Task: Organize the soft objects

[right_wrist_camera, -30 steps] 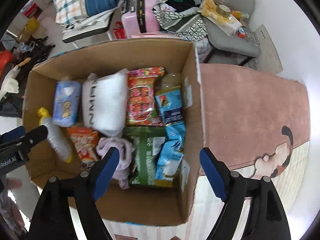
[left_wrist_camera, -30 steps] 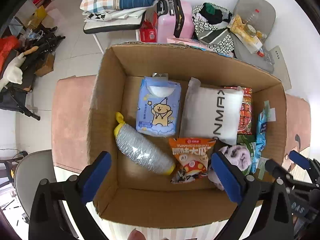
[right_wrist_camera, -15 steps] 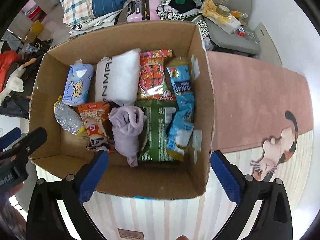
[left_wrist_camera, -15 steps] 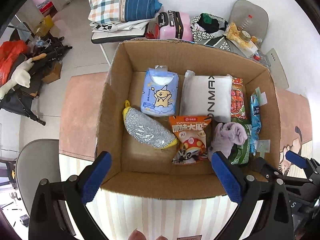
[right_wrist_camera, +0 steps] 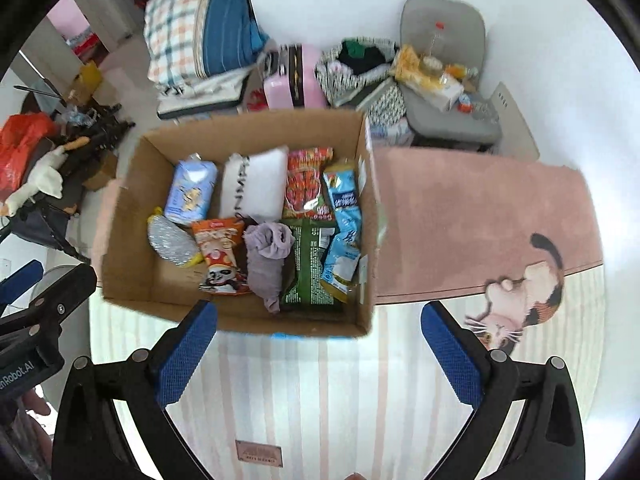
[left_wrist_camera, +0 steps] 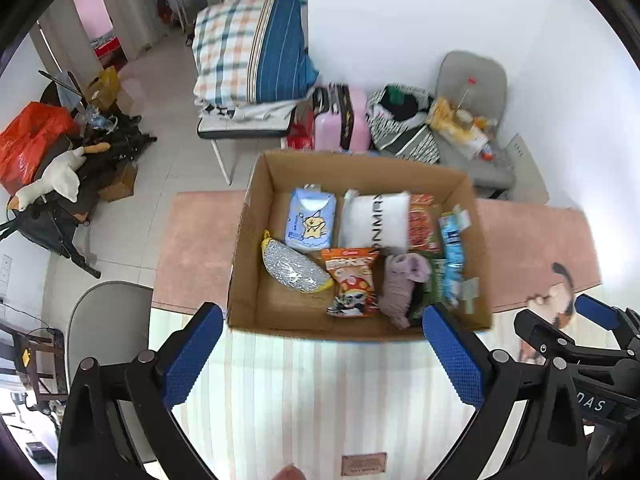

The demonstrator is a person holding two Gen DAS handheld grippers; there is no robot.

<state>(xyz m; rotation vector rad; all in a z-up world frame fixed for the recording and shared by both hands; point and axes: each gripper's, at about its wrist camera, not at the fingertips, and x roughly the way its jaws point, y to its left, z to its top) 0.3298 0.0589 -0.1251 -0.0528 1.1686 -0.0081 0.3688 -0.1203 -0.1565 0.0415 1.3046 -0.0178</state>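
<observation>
An open cardboard box [left_wrist_camera: 256, 216] [right_wrist_camera: 128, 208] stands on a pink and striped cat mat. Inside lie a blue tissue pack [left_wrist_camera: 308, 224] [right_wrist_camera: 190, 196], a white pillow pack [left_wrist_camera: 376, 220] [right_wrist_camera: 256, 188], a silver scrubber [left_wrist_camera: 294, 266] [right_wrist_camera: 172, 242], an orange snack bag [left_wrist_camera: 352, 280] [right_wrist_camera: 220, 254], a lilac cloth [left_wrist_camera: 400, 284] [right_wrist_camera: 266, 258], a green bag [right_wrist_camera: 312, 264], a red bag [right_wrist_camera: 306, 182] and blue packets [right_wrist_camera: 342, 224]. My left gripper [left_wrist_camera: 322, 354] and my right gripper [right_wrist_camera: 318, 350] are open and empty, held above the mat in front of the box.
Behind the box are a chair with folded plaid bedding [left_wrist_camera: 248, 48], a pink suitcase [left_wrist_camera: 344, 120], a patterned bag [left_wrist_camera: 400, 120] and a grey chair with clutter [left_wrist_camera: 468, 120]. A toy goose [left_wrist_camera: 52, 180] and an orange bag lie at the left.
Both grippers have pulled back and up from over the box. The box now looks smaller and farther. Both stay open and empty.
</observation>
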